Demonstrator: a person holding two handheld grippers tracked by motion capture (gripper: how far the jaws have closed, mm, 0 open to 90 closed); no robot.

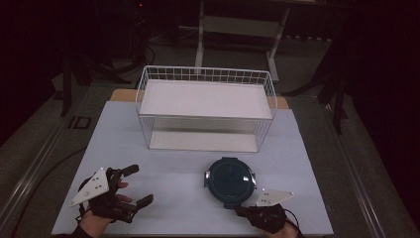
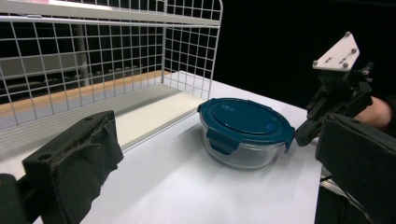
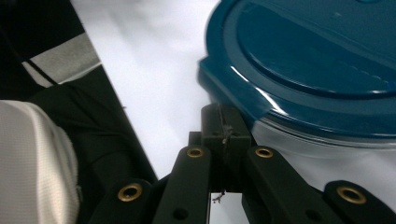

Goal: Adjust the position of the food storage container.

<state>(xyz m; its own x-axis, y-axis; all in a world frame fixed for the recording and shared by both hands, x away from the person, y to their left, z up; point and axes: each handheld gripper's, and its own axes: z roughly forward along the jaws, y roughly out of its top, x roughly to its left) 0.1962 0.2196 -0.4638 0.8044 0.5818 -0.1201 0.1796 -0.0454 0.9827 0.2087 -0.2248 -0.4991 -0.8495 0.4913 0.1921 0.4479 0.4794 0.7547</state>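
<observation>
A round glass container with a dark blue clip lid [image 1: 230, 181] [image 2: 243, 126] [image 3: 317, 60] stands on the white table, right of centre and in front of the basket. My right gripper [image 1: 241, 211] [image 3: 223, 126] [image 2: 303, 136] is shut with nothing between its jaws. Its tips sit at the container's near side, just under the lid's rim; I cannot tell whether they touch. My left gripper [image 1: 141, 184] [image 2: 210, 186] rests open at the table's near left, well apart from the container, and holds nothing.
A white wire basket [image 1: 205, 74] [image 2: 116, 21] with a flat white shelf stands at the back of the table [image 1: 163, 168], its open side toward me. The table's near edge runs just below both hands. A dark floor and frames lie beyond.
</observation>
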